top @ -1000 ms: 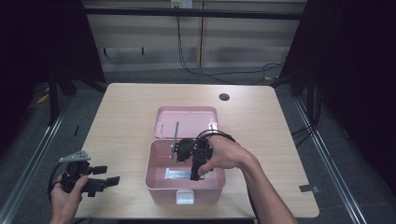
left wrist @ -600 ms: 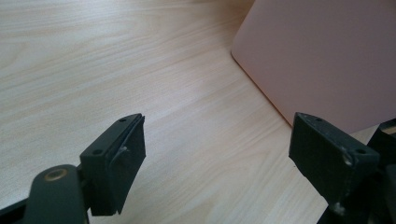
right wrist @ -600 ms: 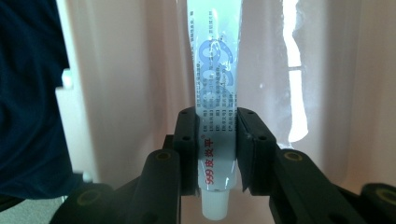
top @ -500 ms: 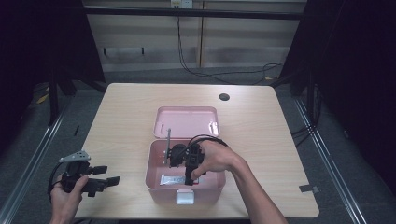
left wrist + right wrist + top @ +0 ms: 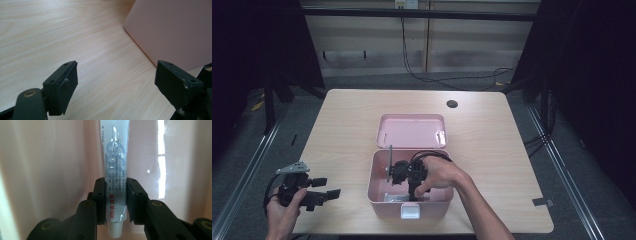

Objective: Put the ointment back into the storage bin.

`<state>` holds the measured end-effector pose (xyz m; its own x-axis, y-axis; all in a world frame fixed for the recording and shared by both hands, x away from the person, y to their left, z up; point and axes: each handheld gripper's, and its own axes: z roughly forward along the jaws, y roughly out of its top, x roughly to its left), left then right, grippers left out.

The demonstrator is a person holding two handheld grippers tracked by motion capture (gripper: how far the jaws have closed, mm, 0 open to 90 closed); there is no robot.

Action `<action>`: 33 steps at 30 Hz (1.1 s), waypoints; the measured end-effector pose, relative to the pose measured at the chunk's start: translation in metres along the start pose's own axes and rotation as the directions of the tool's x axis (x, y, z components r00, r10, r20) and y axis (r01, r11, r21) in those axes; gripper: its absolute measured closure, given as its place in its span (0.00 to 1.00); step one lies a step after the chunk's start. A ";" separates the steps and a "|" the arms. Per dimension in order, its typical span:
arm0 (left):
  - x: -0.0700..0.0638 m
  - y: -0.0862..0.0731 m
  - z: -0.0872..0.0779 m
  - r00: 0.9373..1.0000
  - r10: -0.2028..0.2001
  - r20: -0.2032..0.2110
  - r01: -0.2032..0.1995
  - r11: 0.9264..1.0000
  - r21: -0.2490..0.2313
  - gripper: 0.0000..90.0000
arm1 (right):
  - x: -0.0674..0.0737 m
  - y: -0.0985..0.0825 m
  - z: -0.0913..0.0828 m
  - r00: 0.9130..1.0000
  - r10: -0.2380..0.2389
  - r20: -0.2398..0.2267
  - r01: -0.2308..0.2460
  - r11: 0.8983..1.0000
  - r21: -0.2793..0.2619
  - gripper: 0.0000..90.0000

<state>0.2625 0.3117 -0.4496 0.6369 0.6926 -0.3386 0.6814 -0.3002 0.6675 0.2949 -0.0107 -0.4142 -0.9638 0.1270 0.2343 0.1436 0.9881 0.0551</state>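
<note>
The right gripper (image 5: 116,202) has its jaws clamped on the ointment tube (image 5: 116,167), inside the open pink box (image 5: 377,192), probably just above the floor; release remains. The left gripper (image 5: 120,82), jaws apart, rests on the tabletop (image 5: 50,37).

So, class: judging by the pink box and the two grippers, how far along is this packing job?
Done: the pink box sits open, its lid laid back. In hand: the right gripper is clamped on a white ointment tube and is down inside the box. Left, probably: letting the tube go and closing the lid. The left gripper hangs open over the table beside the box.
</note>
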 end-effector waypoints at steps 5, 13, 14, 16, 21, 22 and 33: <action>0.000 0.000 -0.001 1.000 0.000 -0.002 0.000 1.000 -0.005 0.21 | -0.001 0.003 0.005 1.000 -0.003 -0.011 0.003 1.000 0.018 0.79; 0.000 0.000 -0.001 1.000 0.000 -0.001 0.000 1.000 -0.007 0.21 | -0.002 0.006 0.014 1.000 -0.005 -0.023 0.006 1.000 0.019 0.79; 0.000 0.000 -0.001 1.000 0.000 -0.002 0.000 1.000 -0.006 0.21 | -0.003 0.005 0.015 1.000 -0.009 -0.027 0.009 1.000 0.026 0.79; 0.000 0.000 -0.001 1.000 0.001 -0.004 -0.001 1.000 -0.005 0.21 | -0.003 0.005 0.016 0.999 -0.008 -0.031 0.009 1.000 0.025 0.79; 0.000 0.000 0.000 1.000 0.000 -0.002 0.000 1.000 -0.003 0.21 | -0.004 0.004 0.021 0.999 -0.003 -0.043 0.004 1.000 0.022 0.79; 0.000 0.000 0.000 1.000 -0.001 -0.002 0.001 1.000 -0.002 0.21 | -0.004 0.004 0.021 0.999 -0.007 -0.039 0.007 1.000 0.021 0.79; 0.000 0.000 0.000 1.000 0.004 0.001 -0.004 1.000 0.004 0.21 | -0.005 0.003 0.026 0.999 0.002 -0.033 0.000 0.998 0.060 0.79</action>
<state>0.2627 0.3117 -0.4496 0.6398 0.6907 -0.3369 0.6805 -0.3054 0.6661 0.2947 -0.0060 -0.4403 -0.9556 0.1262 0.2664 0.1300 0.9915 -0.0035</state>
